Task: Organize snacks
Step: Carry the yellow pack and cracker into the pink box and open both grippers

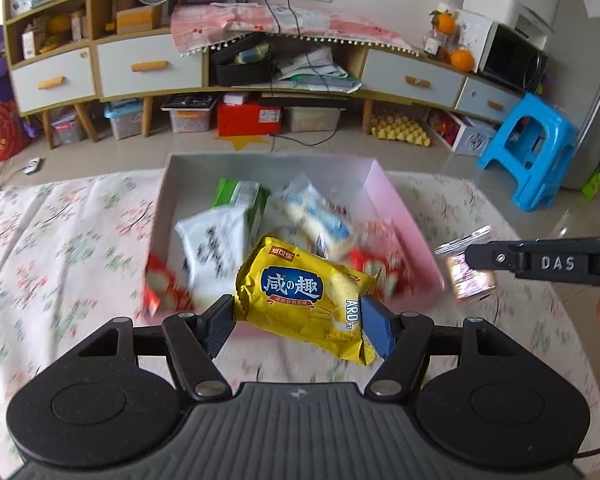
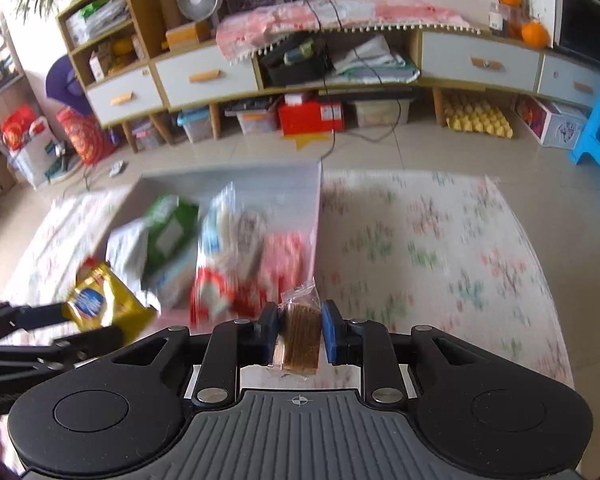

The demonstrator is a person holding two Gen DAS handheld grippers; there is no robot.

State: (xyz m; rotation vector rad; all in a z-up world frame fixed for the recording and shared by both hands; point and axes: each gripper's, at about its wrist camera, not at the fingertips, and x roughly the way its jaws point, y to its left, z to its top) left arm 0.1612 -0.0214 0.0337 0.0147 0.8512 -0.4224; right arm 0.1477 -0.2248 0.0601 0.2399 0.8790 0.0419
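My left gripper [image 1: 298,320] is shut on a yellow cracker packet [image 1: 304,294] and holds it above the near edge of the pink box [image 1: 400,216]. The box holds several snack packets: white [image 1: 216,248], green [image 1: 240,196], blue-white [image 1: 316,216] and red [image 1: 380,264]. My right gripper [image 2: 300,332] is shut on a small clear-wrapped brown biscuit [image 2: 300,336], just right of the box [image 2: 292,184]. The right gripper and biscuit [image 1: 468,276] show at the right of the left wrist view; the yellow packet [image 2: 100,304] shows at the left of the right wrist view.
The box sits on a floral cloth [image 1: 60,248] over the table. Beyond are tiled floor, a long low cabinet [image 1: 148,68] with drawers, storage bins beneath it, and a blue plastic stool [image 1: 528,148] at the right.
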